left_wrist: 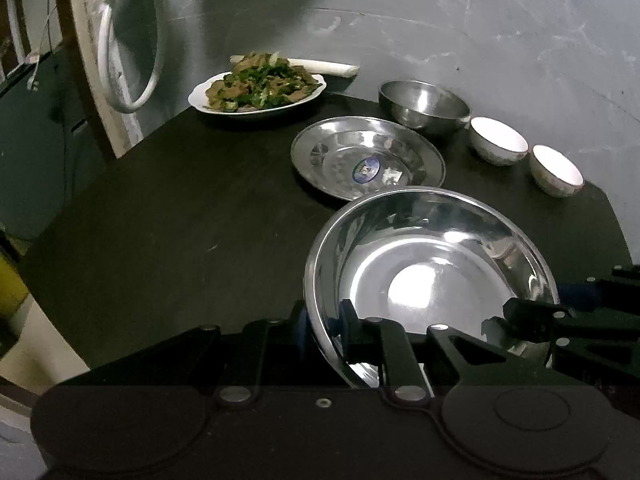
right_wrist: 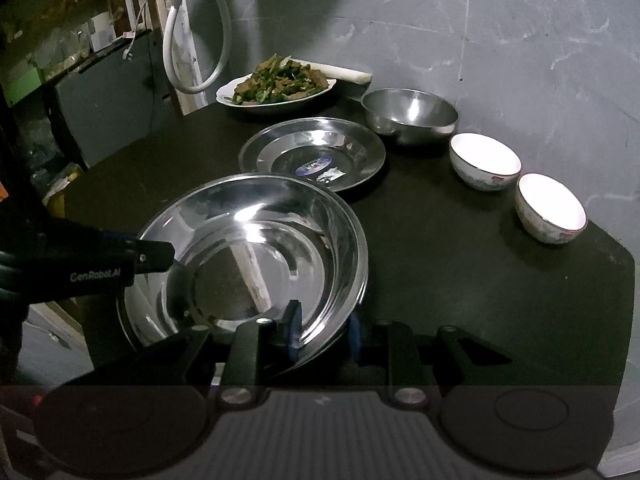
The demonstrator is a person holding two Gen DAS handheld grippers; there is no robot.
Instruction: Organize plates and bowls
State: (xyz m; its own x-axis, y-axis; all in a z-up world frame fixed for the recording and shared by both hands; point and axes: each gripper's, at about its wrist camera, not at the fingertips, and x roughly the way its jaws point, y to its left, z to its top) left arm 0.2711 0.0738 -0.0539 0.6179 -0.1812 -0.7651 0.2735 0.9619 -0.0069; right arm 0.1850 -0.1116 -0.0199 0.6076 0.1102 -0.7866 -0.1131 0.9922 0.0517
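A large steel basin sits at the near edge of the dark table, and a second rim shows just under it. My left gripper clasps its left rim, one finger inside and one outside. My right gripper clasps the opposite rim the same way. Behind the basin lie a flat steel plate with a blue sticker, a steel bowl and two small white bowls, all upright.
A white dish heaped with cooked greens and meat stands at the back left, with a pale stalk behind it. A white hose loop hangs left of the table. A grey wall closes the back and right.
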